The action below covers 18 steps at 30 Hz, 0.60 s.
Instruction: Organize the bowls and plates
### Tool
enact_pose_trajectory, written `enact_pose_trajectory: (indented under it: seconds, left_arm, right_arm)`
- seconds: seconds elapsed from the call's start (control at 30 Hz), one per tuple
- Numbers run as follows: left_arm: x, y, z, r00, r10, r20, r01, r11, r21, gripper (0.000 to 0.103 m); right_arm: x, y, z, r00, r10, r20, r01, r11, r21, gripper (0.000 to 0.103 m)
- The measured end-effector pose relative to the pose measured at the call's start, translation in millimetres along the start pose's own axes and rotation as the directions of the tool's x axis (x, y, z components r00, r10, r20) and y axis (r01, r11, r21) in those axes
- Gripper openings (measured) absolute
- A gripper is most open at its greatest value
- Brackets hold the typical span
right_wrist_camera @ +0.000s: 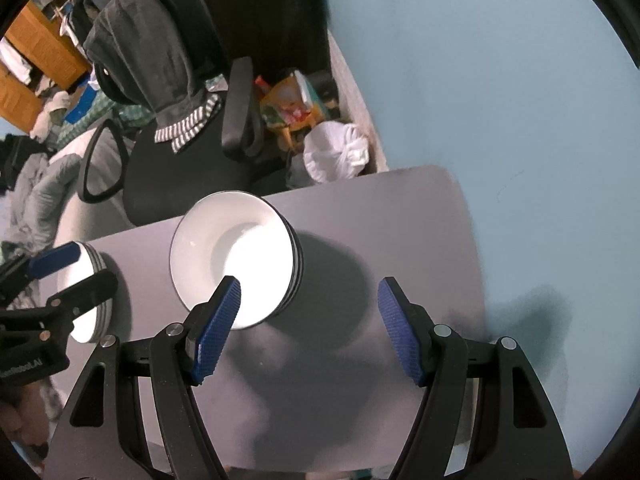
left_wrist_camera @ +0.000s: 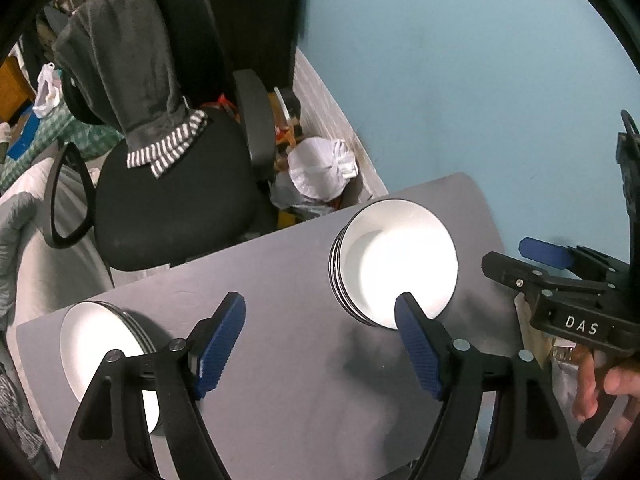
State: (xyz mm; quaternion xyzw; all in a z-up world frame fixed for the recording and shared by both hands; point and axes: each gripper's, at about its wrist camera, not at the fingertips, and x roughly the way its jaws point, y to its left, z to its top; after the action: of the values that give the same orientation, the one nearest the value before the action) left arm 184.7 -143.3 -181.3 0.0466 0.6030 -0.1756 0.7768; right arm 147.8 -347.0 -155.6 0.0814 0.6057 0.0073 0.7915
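Note:
A stack of white bowls with dark rims (left_wrist_camera: pixel 396 264) stands on the grey table (left_wrist_camera: pixel 288 280); it also shows in the right wrist view (right_wrist_camera: pixel 236 264). A stack of white plates (left_wrist_camera: pixel 96 340) sits at the table's left end, seen too in the right wrist view (right_wrist_camera: pixel 86 304). My left gripper (left_wrist_camera: pixel 320 312) is open and empty above the table between the two stacks. My right gripper (right_wrist_camera: pixel 310 292) is open and empty, just right of the bowls; it also appears at the right of the left wrist view (left_wrist_camera: pixel 520 258).
A black office chair (left_wrist_camera: pixel 168 184) with a grey garment draped over it stands beyond the table's far edge. A white plastic bag (left_wrist_camera: pixel 320 168) and clutter lie on the floor by the blue wall (left_wrist_camera: pixel 460 80). The wall runs along the table's right side.

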Motion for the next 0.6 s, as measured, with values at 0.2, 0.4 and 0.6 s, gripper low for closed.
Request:
enact_pose_trajectory:
  seconds: [0.2,0.4,0.6]
  left_arm:
    - [27.0,-0.8,8.8,0.997,-0.023,-0.071,0.021,0.999,-0.033,0.079]
    - [52.3,2.1,17.3,0.990,-0.055,-0.128,0.044,0.995,-0.086,0.079]
    - [73.1,4.6,22.9,0.984,-0.065,-0.166,0.043,0.990,-0.133,0.079]
  right_arm:
    - [27.4,-10.6,6.3,0.996,0.052,-0.073,-0.051,0.999,0.019,0.071]
    - [51.0,-17.1,12.9,0.988,0.095,-0.120,-0.092,0.995,0.032,0.071]
    - [69.9,-23.9,19.9,0.977,0.137,-0.161,-0.130,0.990,0.054,0.071]
